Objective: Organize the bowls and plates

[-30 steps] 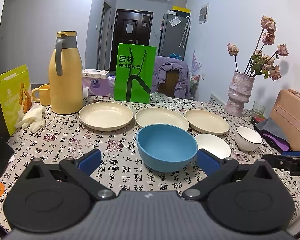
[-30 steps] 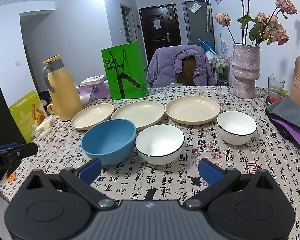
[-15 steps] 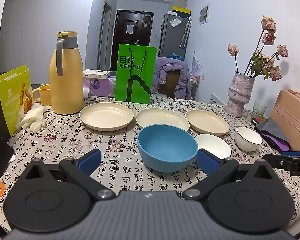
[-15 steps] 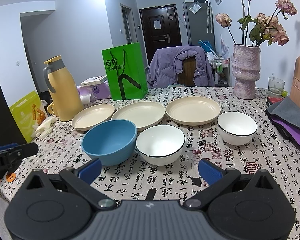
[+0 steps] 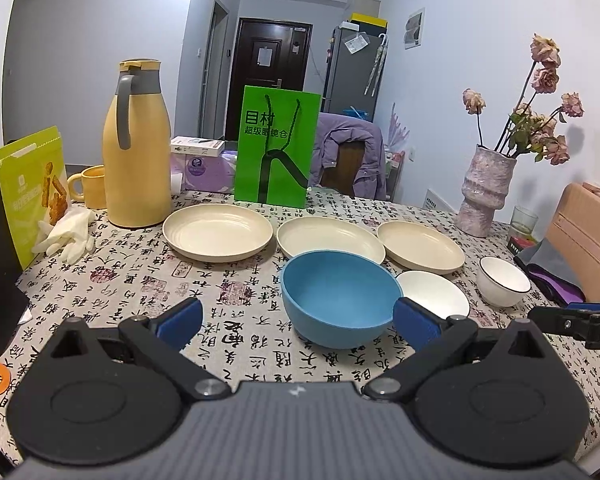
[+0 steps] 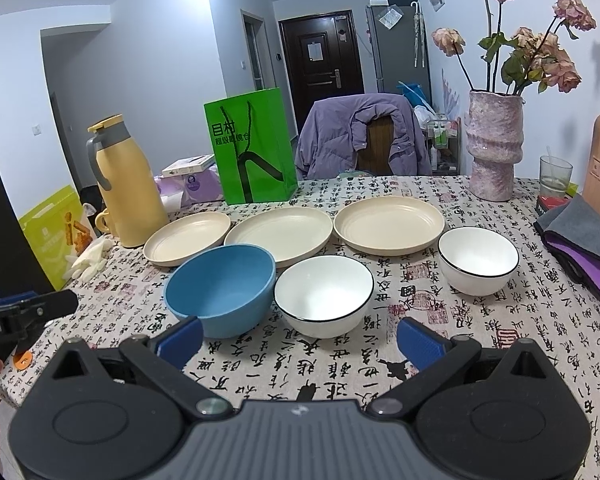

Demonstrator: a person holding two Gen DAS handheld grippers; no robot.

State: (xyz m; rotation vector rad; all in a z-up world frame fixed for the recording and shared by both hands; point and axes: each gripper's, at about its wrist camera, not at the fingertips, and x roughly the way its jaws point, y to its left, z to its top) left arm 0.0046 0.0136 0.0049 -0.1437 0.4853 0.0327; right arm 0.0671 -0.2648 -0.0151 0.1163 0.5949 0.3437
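Note:
Three cream plates stand in a row on the patterned tablecloth: left plate (image 5: 218,237) (image 6: 187,238), middle plate (image 5: 330,237) (image 6: 279,230), right plate (image 5: 420,245) (image 6: 389,224). In front of them sit a blue bowl (image 5: 340,298) (image 6: 221,288) and two white bowls with dark rims (image 6: 324,294) (image 6: 478,258). My left gripper (image 5: 298,322) is open, near the table's front edge, with the blue bowl just beyond its fingers. Open too, my right gripper (image 6: 298,338) hovers in front of the nearer white bowl. Neither holds anything.
A yellow jug (image 5: 137,148), a yellow mug (image 5: 87,186), white gloves (image 5: 69,234) and a snack bag (image 5: 34,188) crowd the left. A green paper bag (image 5: 276,146) stands behind the plates. At the right are a flower vase (image 6: 494,144), a glass (image 6: 554,176) and folded cloth (image 6: 580,248).
Both views have crept slightly closer to the bowls. Nothing on the table has moved, and both grippers stay open.

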